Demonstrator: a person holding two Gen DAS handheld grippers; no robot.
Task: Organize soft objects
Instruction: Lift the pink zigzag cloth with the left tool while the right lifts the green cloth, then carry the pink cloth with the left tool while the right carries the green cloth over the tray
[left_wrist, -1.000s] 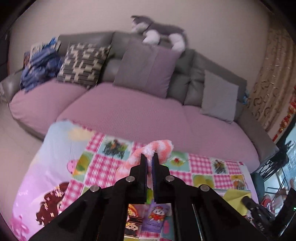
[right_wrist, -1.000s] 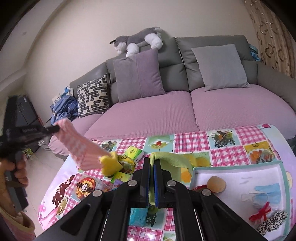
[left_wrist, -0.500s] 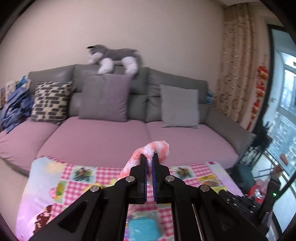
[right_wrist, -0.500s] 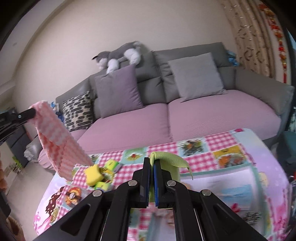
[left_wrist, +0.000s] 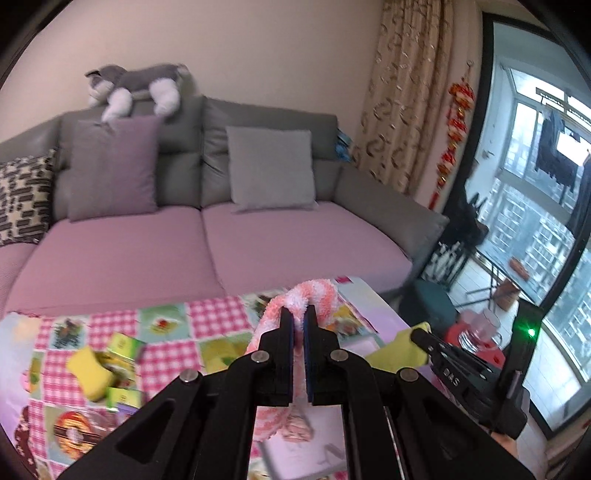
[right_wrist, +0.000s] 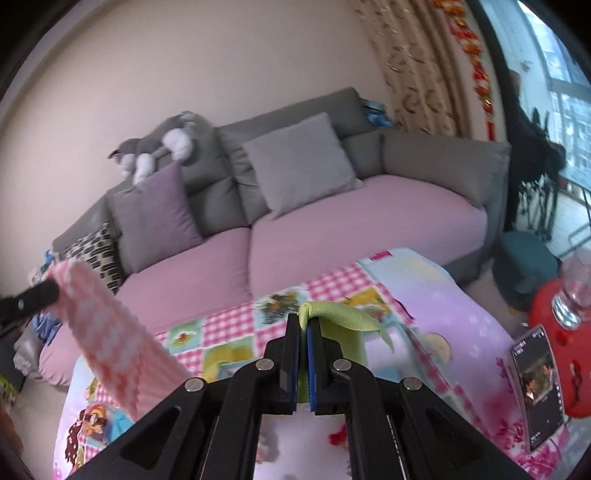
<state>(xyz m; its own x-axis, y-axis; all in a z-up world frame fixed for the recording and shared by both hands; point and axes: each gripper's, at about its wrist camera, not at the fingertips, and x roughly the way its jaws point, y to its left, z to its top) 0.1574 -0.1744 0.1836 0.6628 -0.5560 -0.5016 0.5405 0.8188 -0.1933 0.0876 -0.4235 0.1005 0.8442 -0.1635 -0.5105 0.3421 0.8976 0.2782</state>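
Note:
My left gripper (left_wrist: 298, 314) is shut on a fluffy pink-and-white cloth (left_wrist: 314, 295) that hangs down from its jaws above the table. That cloth also shows in the right wrist view (right_wrist: 110, 332), held up at the left. My right gripper (right_wrist: 303, 321) is shut on a yellow-green cloth (right_wrist: 340, 317) that drapes to the right over the table. In the left wrist view the right gripper's tip (left_wrist: 421, 334) holds that cloth (left_wrist: 397, 354) at the right. A yellow sponge (left_wrist: 88, 371) lies on the table at the left.
The table wears a pink checked cartoon cloth (left_wrist: 207, 314). Small green packets (left_wrist: 123, 345) lie by the sponge. A sofa (left_wrist: 221, 240) with cushions and a plush husky (left_wrist: 136, 83) stands behind. A phone (right_wrist: 537, 380) and a red stool (right_wrist: 561, 332) with a glass are at the right.
Both grippers have swung to the right with their cloths still held. The views now take in the window and the table's right end. The tray has dropped out of clear view.

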